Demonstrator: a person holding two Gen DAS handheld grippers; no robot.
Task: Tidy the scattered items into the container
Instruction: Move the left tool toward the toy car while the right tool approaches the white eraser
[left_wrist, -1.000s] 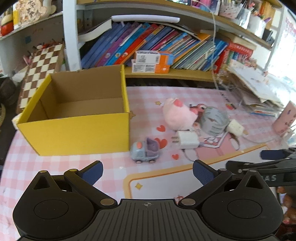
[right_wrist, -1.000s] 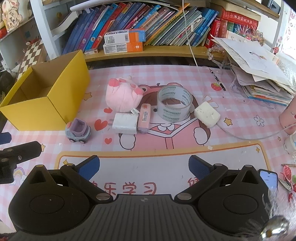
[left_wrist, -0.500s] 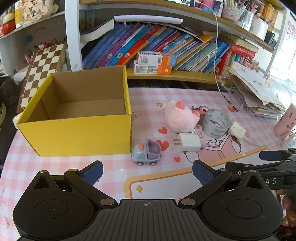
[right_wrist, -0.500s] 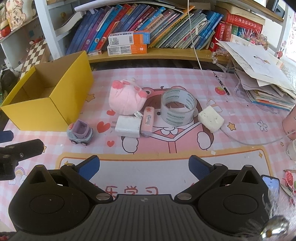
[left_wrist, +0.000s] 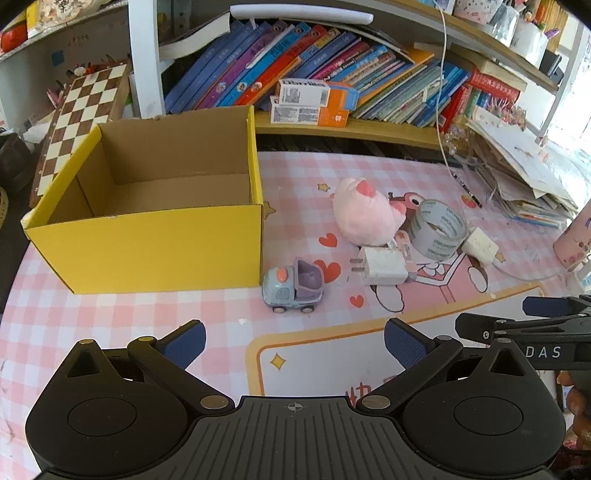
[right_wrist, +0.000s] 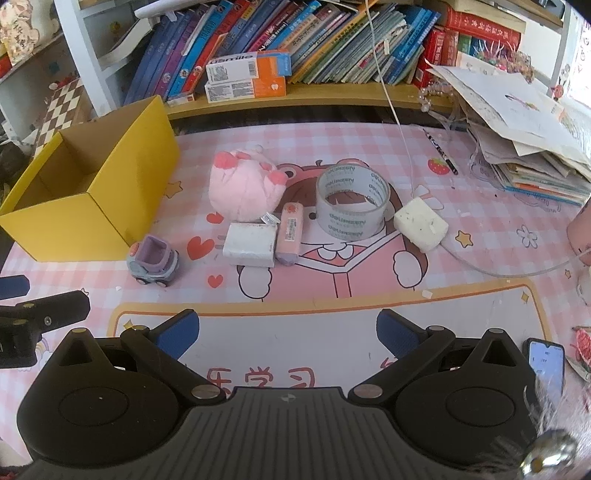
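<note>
Nearest, the left gripper (left_wrist: 293, 341) and the right gripper (right_wrist: 287, 330) both hang over the pink mat (right_wrist: 332, 332) with fingers wide apart and nothing between them. Just beyond, the toy truck (left_wrist: 293, 286) stands by the near right corner of the yellow box (left_wrist: 155, 251); on wheels, it could roll off if a finger nudges it sideways. Farther right, the white charger (right_wrist: 251, 245) and the pink eraser (right_wrist: 290, 234) touch, so closing on one may drag the other. The plush (right_wrist: 242, 192) may squash and slip; the tape roll (right_wrist: 351, 205) could roll. Only the left view shows the box floor, bare where visible; only the right view shows the whole eraser and a phone (right_wrist: 545, 363) at the near right
</note>
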